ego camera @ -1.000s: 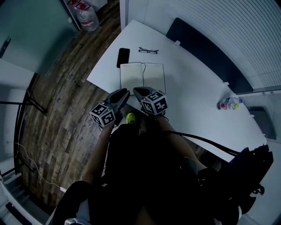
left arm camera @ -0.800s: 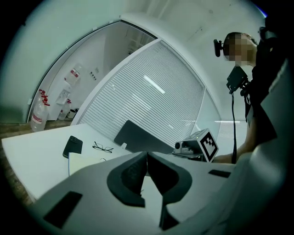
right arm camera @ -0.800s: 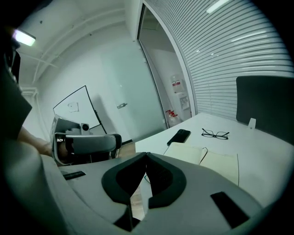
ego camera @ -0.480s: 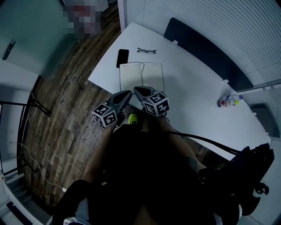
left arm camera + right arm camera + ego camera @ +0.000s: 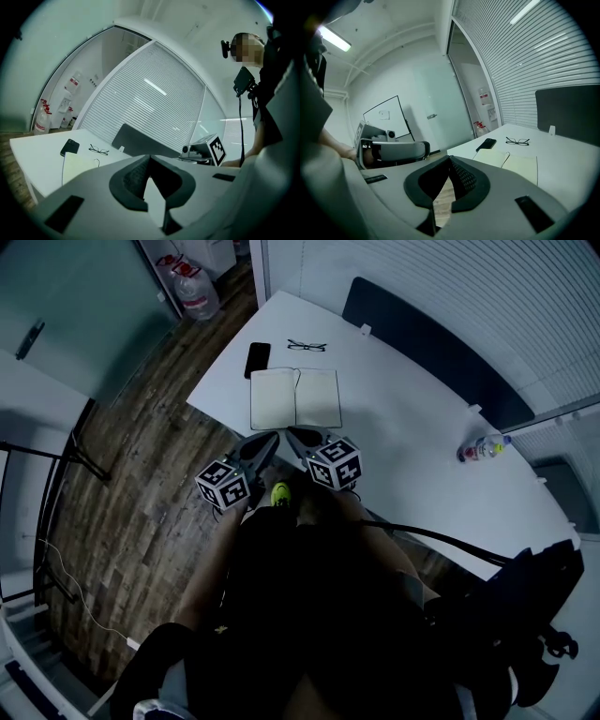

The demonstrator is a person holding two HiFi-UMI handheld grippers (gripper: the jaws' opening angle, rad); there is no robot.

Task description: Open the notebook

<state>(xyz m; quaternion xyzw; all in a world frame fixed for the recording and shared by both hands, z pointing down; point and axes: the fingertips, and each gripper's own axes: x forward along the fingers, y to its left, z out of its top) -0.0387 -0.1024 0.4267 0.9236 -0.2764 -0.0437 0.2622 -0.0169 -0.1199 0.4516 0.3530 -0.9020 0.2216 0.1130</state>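
Notebook (image 5: 295,397) lies open on the counter (image 5: 403,418). Left gripper (image 5: 266,440) and right gripper (image 5: 293,435) hang at its six o'clock, both jaws pinched together, empty.

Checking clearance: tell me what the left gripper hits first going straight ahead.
Probably the dark upright divider panel at the white table's far edge; the left gripper aims past the open cream notebook. Depth unclear.

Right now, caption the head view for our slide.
Open notebook, phone, glasses on white table; left tool, right tool shut.
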